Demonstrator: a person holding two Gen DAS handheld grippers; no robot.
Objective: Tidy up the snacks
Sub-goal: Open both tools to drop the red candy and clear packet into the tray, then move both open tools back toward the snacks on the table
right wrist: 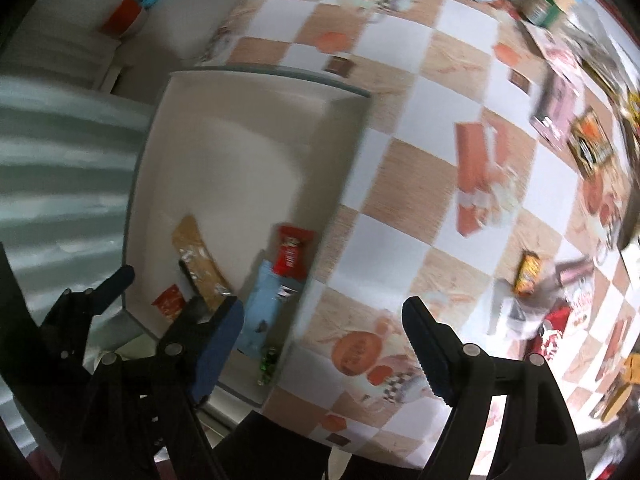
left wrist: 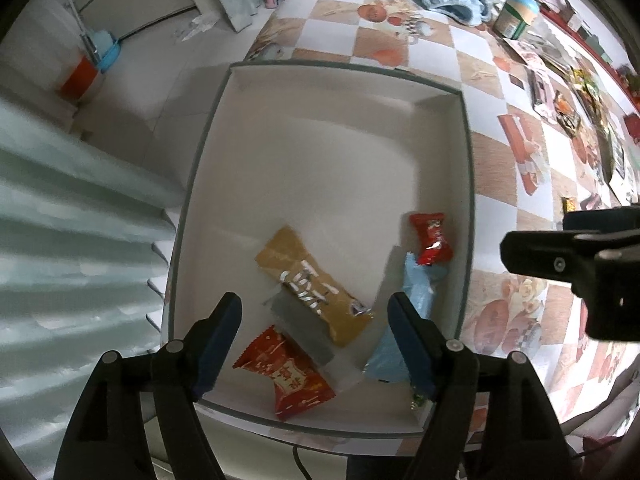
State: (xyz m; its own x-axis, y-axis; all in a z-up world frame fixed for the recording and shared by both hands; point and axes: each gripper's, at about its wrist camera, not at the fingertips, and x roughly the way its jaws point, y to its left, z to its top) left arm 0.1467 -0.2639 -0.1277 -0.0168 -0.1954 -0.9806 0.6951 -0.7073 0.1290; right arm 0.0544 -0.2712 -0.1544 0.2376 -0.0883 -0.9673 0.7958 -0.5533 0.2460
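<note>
Box (left wrist: 466, 168) sits at the counter's (left wrist: 492, 80) left edge, four snack packets (left wrist: 316, 284) inside; more snacks (right wrist: 560, 292) lie scattered right.

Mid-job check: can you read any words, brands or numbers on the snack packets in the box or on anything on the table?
None can be read for certain.
Tan packet in the white box: white lettering, too blurred.
Red packet: pale characters, unreadable.
Small red packet: print too small.
Blue packet: no text visible.
Jar, table packets: blurred.

Mustard packet (left wrist: 316, 286), two red packets (left wrist: 290, 376) and blue packet (left wrist: 404, 320) lie flat in white tray (left wrist: 320, 152).
</note>
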